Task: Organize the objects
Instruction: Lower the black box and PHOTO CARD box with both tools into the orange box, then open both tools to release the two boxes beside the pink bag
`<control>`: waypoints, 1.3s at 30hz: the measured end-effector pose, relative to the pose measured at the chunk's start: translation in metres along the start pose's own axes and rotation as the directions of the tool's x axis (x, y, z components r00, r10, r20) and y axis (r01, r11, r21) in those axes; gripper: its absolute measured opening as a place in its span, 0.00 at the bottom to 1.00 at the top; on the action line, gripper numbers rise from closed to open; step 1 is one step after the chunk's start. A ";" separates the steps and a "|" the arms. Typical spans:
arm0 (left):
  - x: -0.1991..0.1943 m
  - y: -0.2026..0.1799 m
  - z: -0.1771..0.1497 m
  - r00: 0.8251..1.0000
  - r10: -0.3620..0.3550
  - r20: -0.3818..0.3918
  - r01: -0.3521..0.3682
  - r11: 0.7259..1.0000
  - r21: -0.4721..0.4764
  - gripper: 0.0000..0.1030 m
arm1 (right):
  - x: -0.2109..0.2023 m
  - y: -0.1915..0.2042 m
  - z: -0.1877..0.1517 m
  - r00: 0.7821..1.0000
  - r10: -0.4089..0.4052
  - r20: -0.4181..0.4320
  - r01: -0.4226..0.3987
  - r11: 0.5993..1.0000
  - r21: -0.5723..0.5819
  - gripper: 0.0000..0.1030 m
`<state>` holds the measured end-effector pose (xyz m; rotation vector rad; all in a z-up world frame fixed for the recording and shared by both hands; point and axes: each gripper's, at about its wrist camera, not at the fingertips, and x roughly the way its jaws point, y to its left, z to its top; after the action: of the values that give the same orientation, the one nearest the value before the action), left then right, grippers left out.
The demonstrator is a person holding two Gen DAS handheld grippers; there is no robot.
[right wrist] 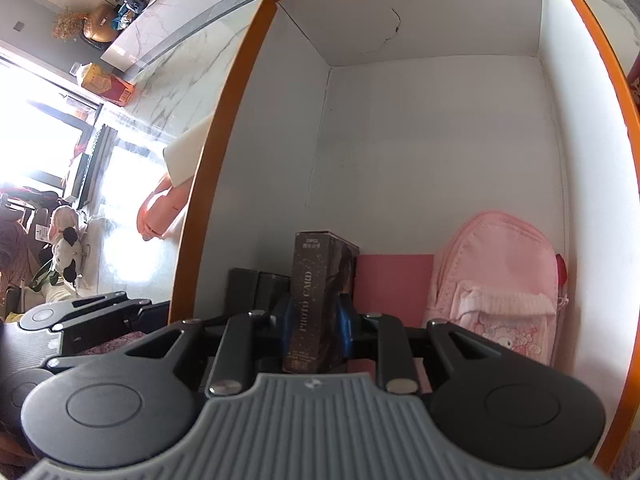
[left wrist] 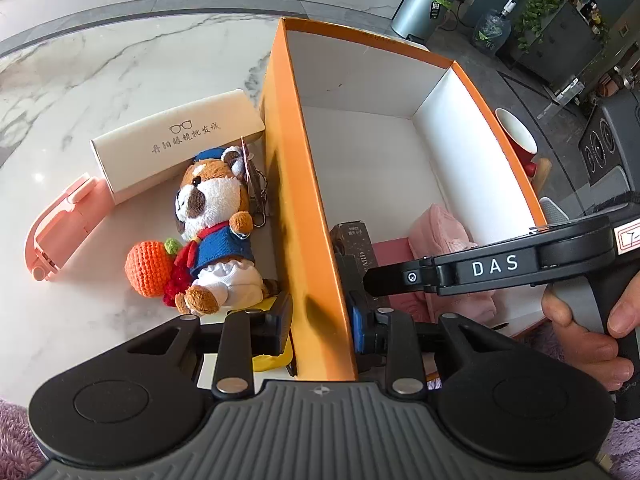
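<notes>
Two grippers work at one orange box (left wrist: 288, 184) with white inner walls, standing open on a marble table (left wrist: 100, 80). The right gripper (right wrist: 316, 320) is inside the box, its blue pads pinching a tall dark carton (right wrist: 320, 292) printed "PHOTO CARD" in pale letters; the carton stands upright on the box floor, near the left wall. Just beside it stand a flat pink block (right wrist: 394, 280) and a small pink backpack (right wrist: 500, 280) with a cartoon print, leaning in the right corner. The left gripper (left wrist: 320, 328) straddles the box's orange side wall, one finger outside and one inside; its jaws look closed on that wall, though the contact itself is hard to make out. Outside the box, on the marble, lie a plush dog (left wrist: 218, 232) in a blue sailor suit, a crocheted orange fruit (left wrist: 148, 268) touching it, a white glasses case (left wrist: 176, 140) with printed spectacles, and a pink folding gadget (left wrist: 60, 228)
</notes>
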<state>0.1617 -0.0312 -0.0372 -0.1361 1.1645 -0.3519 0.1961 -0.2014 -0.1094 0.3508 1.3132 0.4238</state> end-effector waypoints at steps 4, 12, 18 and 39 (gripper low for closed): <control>0.000 0.001 0.001 1.000 -0.003 0.001 0.003 1.000 -0.019 0.32 | -0.016 -0.001 0.010 0.997 0.020 0.073 -0.020 1.000 -0.008 0.25; 0.003 0.001 0.012 1.000 0.008 0.021 -0.007 0.999 -0.047 0.32 | 0.007 -0.001 0.031 0.994 0.002 0.106 -0.001 1.000 -0.009 0.25; 0.002 0.003 0.017 0.999 -0.002 0.039 0.004 0.999 -0.052 0.32 | 0.013 -0.006 0.023 0.999 0.002 0.044 -0.002 1.000 -0.006 0.22; -0.009 -0.002 0.019 0.994 -0.028 0.102 0.033 0.998 -0.047 0.32 | -0.042 -0.008 -0.009 0.913 -0.376 0.155 0.402 0.894 -0.198 0.43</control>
<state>0.1758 -0.0315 -0.0211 -0.2123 1.0718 -0.3404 0.1799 -0.2283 -0.0795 -0.0832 1.1743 0.2052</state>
